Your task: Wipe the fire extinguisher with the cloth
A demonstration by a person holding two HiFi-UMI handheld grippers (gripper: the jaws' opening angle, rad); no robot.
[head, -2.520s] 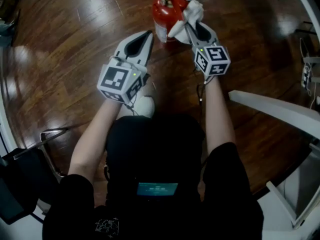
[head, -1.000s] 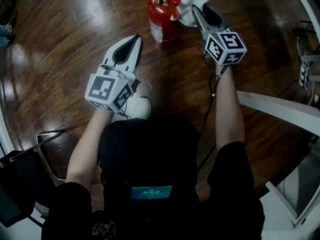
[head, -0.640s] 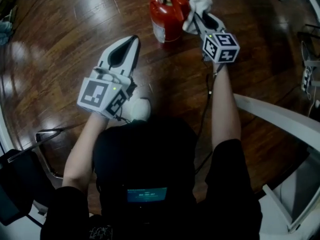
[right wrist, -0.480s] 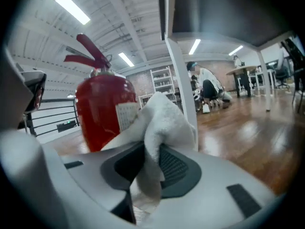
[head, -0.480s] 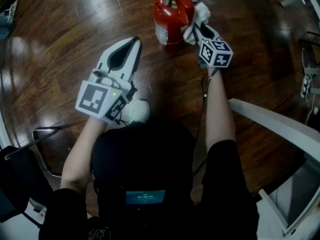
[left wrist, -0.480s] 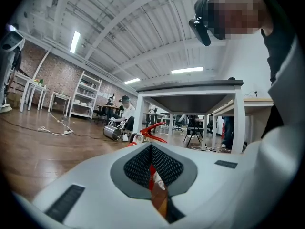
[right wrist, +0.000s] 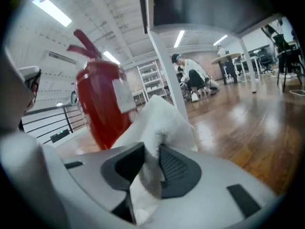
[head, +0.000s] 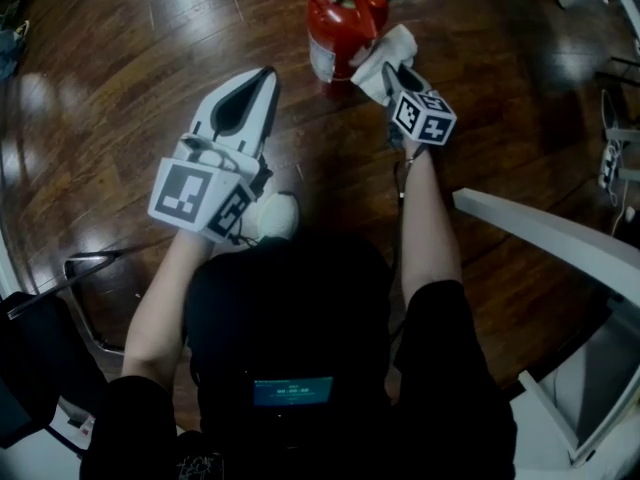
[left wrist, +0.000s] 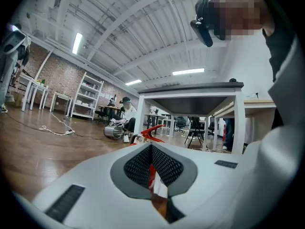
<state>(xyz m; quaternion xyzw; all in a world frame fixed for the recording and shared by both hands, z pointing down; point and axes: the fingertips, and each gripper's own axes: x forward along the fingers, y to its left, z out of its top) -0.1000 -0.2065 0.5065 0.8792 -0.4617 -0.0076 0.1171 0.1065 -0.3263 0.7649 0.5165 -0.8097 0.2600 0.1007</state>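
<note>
dark wooden floor [head: 120,58] runs across the whole scene, glossy with light patches. on the left, my left gripper [head: 266,76] hangs over the boards with its jaws pressed together and nothing between them. it points toward the far side, and through the thin slit between the pads i see a sliver of red and white. just near of it, by my body, sits the toe of a white shoe [head: 276,214]. the left gripper is well apart from the fire extinguisher [head: 340,18], which stands upright on the floor at the far middle — red cylinder, white label on its side, red lever on top. against its right flank, low down, lies the white cloth [head: 383,48], bunched and fluffy. my right gripper [head: 387,70] is clenched on that cloth, a fold of it pinched between the pads and spilling out both ways. further right, a white beam [head: 545,226] slants across the floor.
</note>
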